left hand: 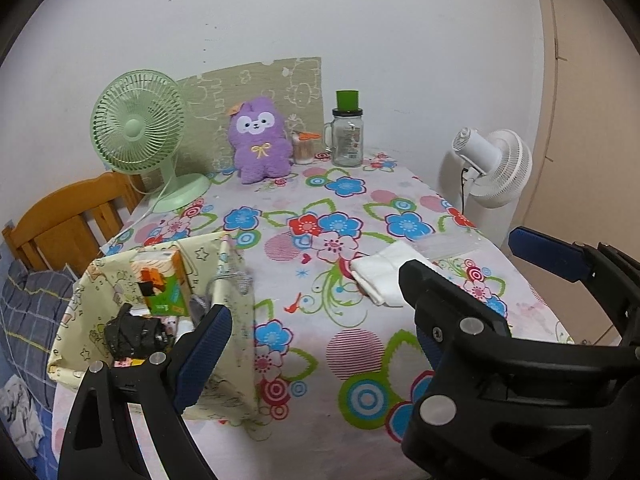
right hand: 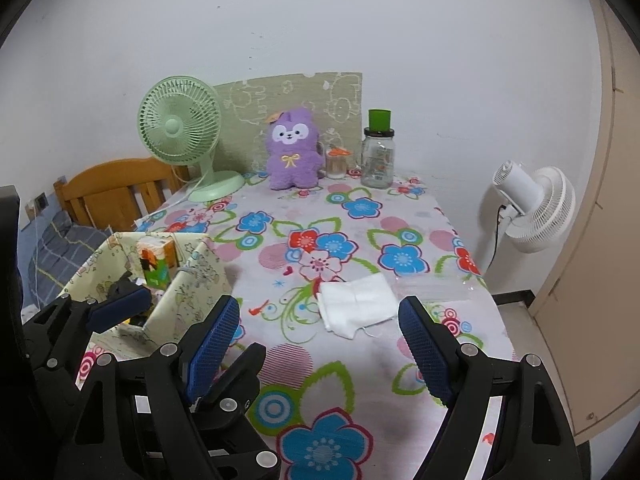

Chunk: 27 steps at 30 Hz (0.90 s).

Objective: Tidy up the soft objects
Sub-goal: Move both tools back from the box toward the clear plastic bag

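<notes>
The folded white cloth (right hand: 356, 308) lay flat on the flowered desk (right hand: 320, 364), just ahead of the right tongs (right hand: 320, 344), both tongs gaping empty; limp and light, it looked best pinched at its near loose corner.

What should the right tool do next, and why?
Probably ease forward and down toward the white cloth. The right tool is open and empty, the cloth lies flat just ahead of it, and the fabric bin waits to its left.
</notes>
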Available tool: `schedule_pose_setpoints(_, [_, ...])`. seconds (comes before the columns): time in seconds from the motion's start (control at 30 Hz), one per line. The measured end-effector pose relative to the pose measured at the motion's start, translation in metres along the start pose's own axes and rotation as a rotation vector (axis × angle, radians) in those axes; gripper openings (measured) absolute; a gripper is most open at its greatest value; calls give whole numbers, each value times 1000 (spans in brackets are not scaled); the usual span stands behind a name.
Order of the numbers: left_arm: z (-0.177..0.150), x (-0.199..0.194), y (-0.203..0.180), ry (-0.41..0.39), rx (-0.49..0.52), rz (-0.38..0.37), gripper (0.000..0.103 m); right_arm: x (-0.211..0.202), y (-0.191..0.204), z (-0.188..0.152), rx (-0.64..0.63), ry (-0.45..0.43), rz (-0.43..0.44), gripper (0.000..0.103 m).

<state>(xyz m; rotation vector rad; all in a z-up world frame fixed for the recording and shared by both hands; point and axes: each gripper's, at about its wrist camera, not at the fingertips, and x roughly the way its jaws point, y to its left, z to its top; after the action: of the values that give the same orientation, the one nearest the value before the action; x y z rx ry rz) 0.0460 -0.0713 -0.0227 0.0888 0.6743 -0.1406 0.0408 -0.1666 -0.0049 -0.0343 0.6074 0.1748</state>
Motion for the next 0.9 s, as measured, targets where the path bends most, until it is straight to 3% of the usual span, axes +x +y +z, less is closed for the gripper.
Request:
schedule_pose_setpoints(0.3, [2, 12, -15, 9, 11, -18, 95, 5, -17, -2, -1, -3, -18, 84])
schedule_pose_setpoints(0.9, [4, 62, -34, 99, 14, -47, 95, 42, -70, -16, 75, 59, -44, 84])
